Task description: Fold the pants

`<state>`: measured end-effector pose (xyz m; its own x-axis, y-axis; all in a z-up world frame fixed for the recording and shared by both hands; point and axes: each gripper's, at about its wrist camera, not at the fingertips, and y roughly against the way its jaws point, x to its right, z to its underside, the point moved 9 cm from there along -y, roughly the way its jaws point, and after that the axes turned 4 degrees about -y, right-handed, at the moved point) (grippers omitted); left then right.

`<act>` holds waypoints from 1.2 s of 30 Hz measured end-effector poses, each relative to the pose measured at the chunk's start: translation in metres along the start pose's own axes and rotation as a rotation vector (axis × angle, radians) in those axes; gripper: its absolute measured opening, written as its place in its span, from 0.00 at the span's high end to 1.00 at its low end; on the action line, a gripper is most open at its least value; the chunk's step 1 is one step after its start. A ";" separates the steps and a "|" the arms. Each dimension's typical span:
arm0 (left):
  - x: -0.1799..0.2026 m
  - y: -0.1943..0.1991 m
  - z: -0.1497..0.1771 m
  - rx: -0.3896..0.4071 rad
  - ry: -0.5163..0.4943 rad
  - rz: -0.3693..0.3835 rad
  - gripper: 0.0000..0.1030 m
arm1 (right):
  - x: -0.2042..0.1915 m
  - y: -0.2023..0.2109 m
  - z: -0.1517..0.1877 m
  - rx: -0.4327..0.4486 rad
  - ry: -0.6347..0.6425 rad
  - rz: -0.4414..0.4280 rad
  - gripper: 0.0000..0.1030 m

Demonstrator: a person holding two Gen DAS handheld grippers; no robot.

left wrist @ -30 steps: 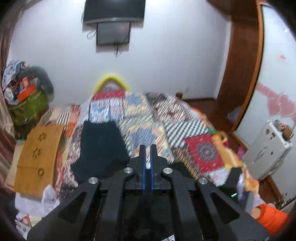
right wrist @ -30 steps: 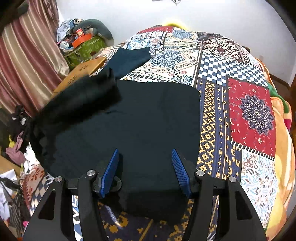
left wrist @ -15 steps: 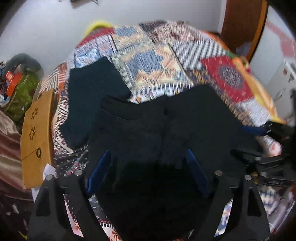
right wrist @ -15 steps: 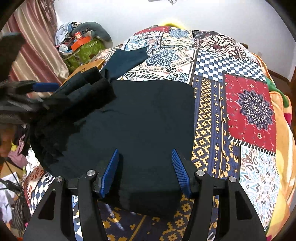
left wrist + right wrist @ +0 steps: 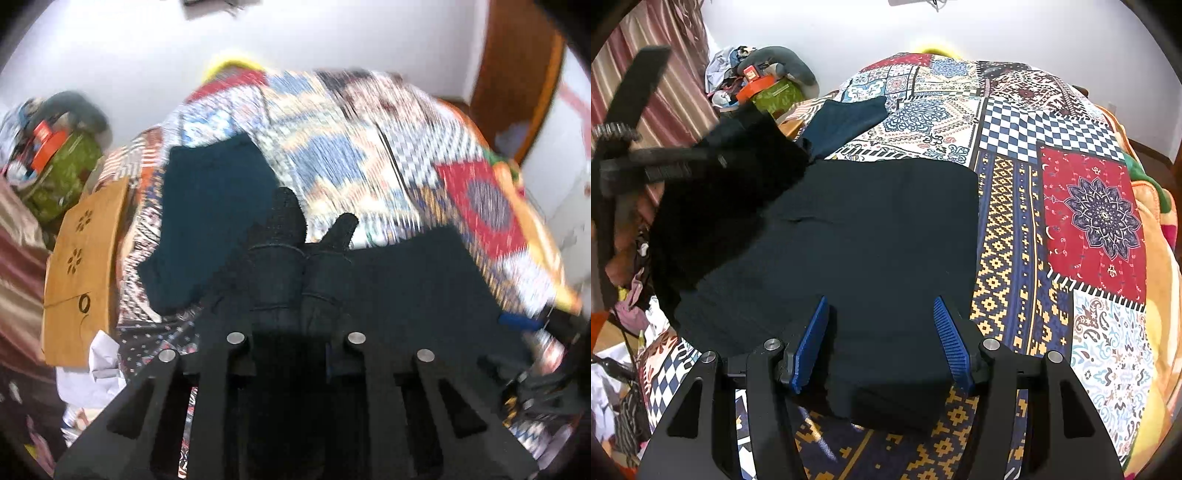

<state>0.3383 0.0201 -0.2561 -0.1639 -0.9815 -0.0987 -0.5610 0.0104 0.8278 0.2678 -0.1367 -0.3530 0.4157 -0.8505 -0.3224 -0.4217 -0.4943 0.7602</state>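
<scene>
In the left wrist view, which is blurred, the left gripper (image 5: 301, 291) is seen with its jaws drawn close together; they have just been closing, and a bunched fold of the black pants (image 5: 417, 280) is pinched between them, the fabric rising in two dark peaks toward 12 o'clock. The rest of the pants is spread over the patchwork bedspread (image 5: 351, 140) toward 3 o'clock. A second, dark teal folded garment (image 5: 214, 206) is laid on the bedspread at about 10 o'clock, just beside the raised fabric. A tan wooden board (image 5: 83, 266) is seen at 9 o'clock, off the bed's edge, and a green bag (image 5: 68, 166) beyond it near the white wall. In the right wrist view, the right gripper (image 5: 881, 339) is held with its blue pads (image 5: 812, 343) standing about half apart, and the near folded edge of the pants (image 5: 871, 240) lies between them; whether the pads press on the cloth cannot be told. The pants are spread flat toward 12 o'clock on the bedspread (image 5: 1093, 214). At 10 o'clock one part of the pants is lifted clear of the bed by the left gripper (image 5: 713, 158). The teal garment (image 5: 846, 122) is seen at 11 o'clock.
</scene>
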 end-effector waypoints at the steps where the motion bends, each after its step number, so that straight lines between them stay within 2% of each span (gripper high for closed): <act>1: -0.003 0.007 -0.005 0.015 0.017 0.008 0.82 | 0.000 0.000 0.000 0.001 0.001 0.001 0.46; 4: -0.009 0.046 -0.033 0.116 0.064 0.061 0.82 | 0.000 -0.001 0.000 -0.006 0.002 -0.003 0.46; 7: 0.005 0.081 -0.054 0.214 0.027 0.077 0.82 | 0.000 -0.002 0.000 -0.014 0.004 -0.004 0.46; 11: 0.052 0.113 -0.064 0.315 -0.062 0.142 0.82 | 0.000 -0.002 -0.001 -0.016 0.001 -0.002 0.46; 13: 0.076 0.115 -0.059 0.329 -0.108 0.180 0.82 | 0.001 0.000 -0.001 -0.015 -0.007 -0.001 0.46; 16: 0.124 0.101 -0.043 0.293 -0.182 0.271 0.82 | 0.007 0.011 0.001 -0.009 -0.039 -0.011 0.46; 18: 0.151 0.080 -0.029 0.233 -0.215 0.310 0.82 | 0.016 0.022 0.005 -0.001 -0.060 0.004 0.46; 20: 0.174 0.051 -0.010 0.150 -0.246 0.337 0.82 | 0.026 0.031 0.009 0.001 -0.079 0.018 0.46; 24: 0.201 0.017 0.027 0.044 -0.300 0.369 0.80 | 0.052 0.050 0.024 0.002 -0.125 0.065 0.46; 26: 0.207 0.008 0.042 -0.023 -0.310 0.387 0.68 | 0.061 0.057 0.031 -0.003 -0.133 0.096 0.46; 27: 0.211 0.006 0.051 -0.056 -0.321 0.392 0.58 | 0.064 0.061 0.035 -0.004 -0.129 0.106 0.46; 28: 0.211 0.006 0.056 -0.074 -0.331 0.381 0.48 | 0.065 0.063 0.036 -0.003 -0.125 0.111 0.46; 29: 0.208 0.008 0.056 -0.075 -0.337 0.365 0.45 | 0.065 0.064 0.038 -0.003 -0.119 0.116 0.46; 34: 0.180 0.041 0.040 -0.024 -0.292 0.360 0.18 | 0.055 0.070 0.042 0.010 -0.074 0.127 0.46; 36: 0.152 0.057 0.021 0.043 -0.241 0.308 0.08 | 0.048 0.067 0.042 0.010 -0.065 0.109 0.46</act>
<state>0.2642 -0.1247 -0.2353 -0.5128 -0.8583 0.0191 -0.4890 0.3103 0.8152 0.2257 -0.2180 -0.3406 0.3140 -0.9090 -0.2741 -0.4700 -0.3996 0.7870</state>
